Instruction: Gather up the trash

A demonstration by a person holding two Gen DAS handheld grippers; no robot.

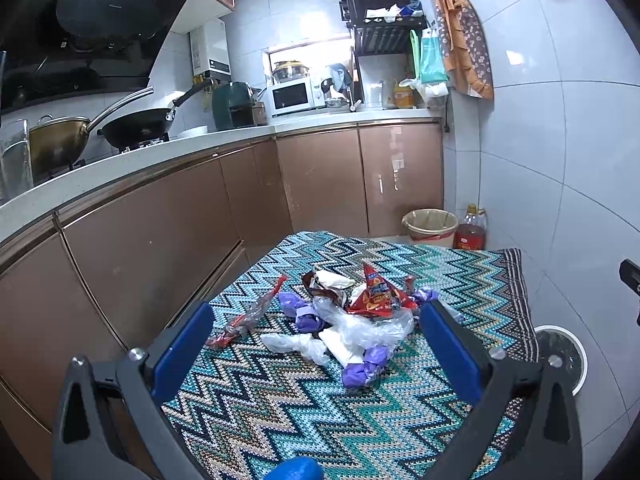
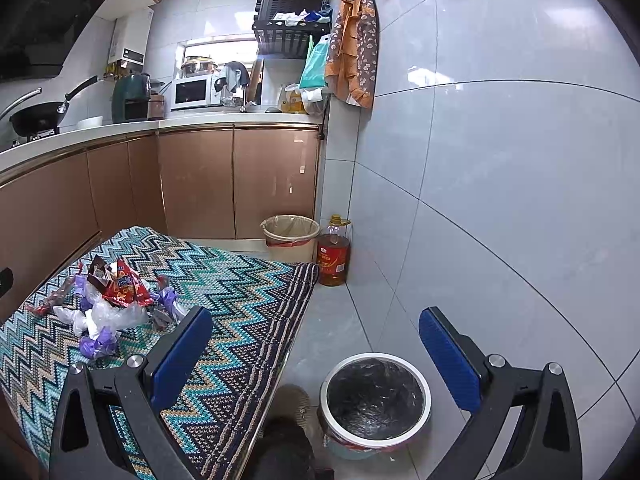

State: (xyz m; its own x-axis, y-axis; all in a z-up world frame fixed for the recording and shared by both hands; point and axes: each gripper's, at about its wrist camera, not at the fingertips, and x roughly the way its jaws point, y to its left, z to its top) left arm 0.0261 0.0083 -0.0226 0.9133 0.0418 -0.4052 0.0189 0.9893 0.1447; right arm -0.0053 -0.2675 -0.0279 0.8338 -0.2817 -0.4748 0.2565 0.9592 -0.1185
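**Trash heap on zigzag-cloth table, both grippers empty**

Trash pile (image 1: pixel 348 312): red snack wrapper (image 1: pixel 374 298), clear plastic bags, purple crumpled gloves (image 1: pixel 366 368), one long red-edged wrapper (image 1: pixel 250 316) just beside it; all lie mid-table on the zigzag knit cloth (image 1: pixel 280 412).

Left gripper (image 1: pixel 316 336): jaws spread wide, empty, above the table, fingers flanking the pile.

Right gripper (image 2: pixel 316 344): jaws spread wide, empty, above the black-lined bin (image 2: pixel 376 398) on the floor beside the table edge.

Second lined bin (image 2: pixel 290 236) near the oil bottle (image 2: pixel 334 252) by the cabinets.
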